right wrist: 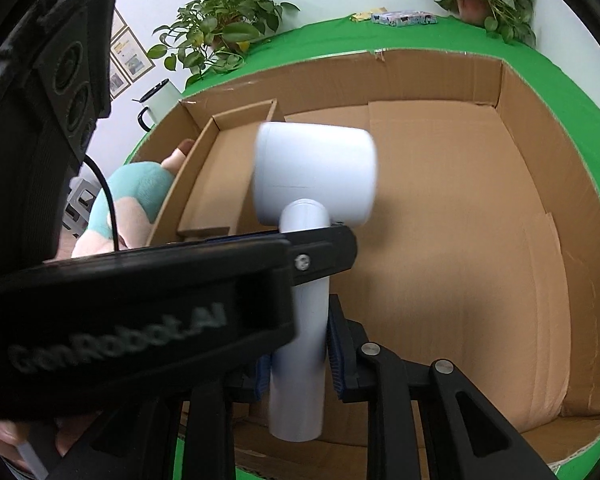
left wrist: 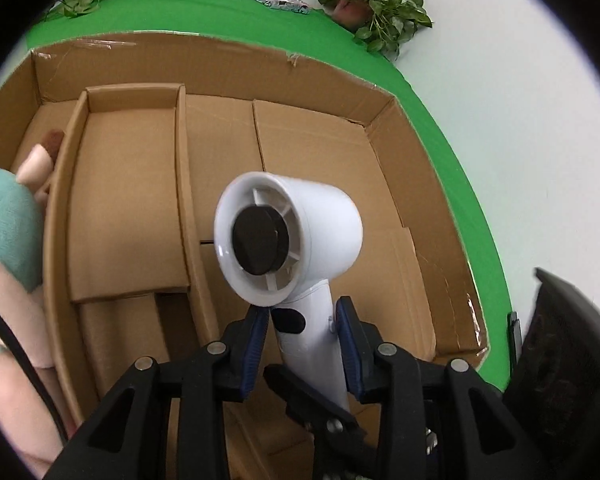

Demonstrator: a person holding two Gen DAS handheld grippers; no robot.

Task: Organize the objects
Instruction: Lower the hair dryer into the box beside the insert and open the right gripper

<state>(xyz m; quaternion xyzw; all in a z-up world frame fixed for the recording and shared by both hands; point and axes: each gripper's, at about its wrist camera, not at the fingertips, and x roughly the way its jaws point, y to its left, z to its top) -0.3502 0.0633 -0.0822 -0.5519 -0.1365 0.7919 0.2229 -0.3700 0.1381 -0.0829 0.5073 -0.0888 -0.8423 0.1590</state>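
Hairdryer (left wrist: 288, 240) hangs over the cardboard box (left wrist: 440, 216), handle clamped in both my left gripper (left wrist: 304, 320) and right gripper (right wrist: 298, 360). Plush toy (left wrist: 8, 216) already lies at nine o'clock; setting the dryer down remains.

Bright even indoor light, soft shadows only, strong fisheye bending w/ black corners, hair dryer (right wrist: 314, 176) head motion-blurred in right wrist view, near gripper parts out of focus.

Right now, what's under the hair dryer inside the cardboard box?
Under the hair dryer only bare cardboard floor of the box shows, right of the divider. The spot behind its handle and the grippers is covered. A plush toy lies in the far-left compartment.
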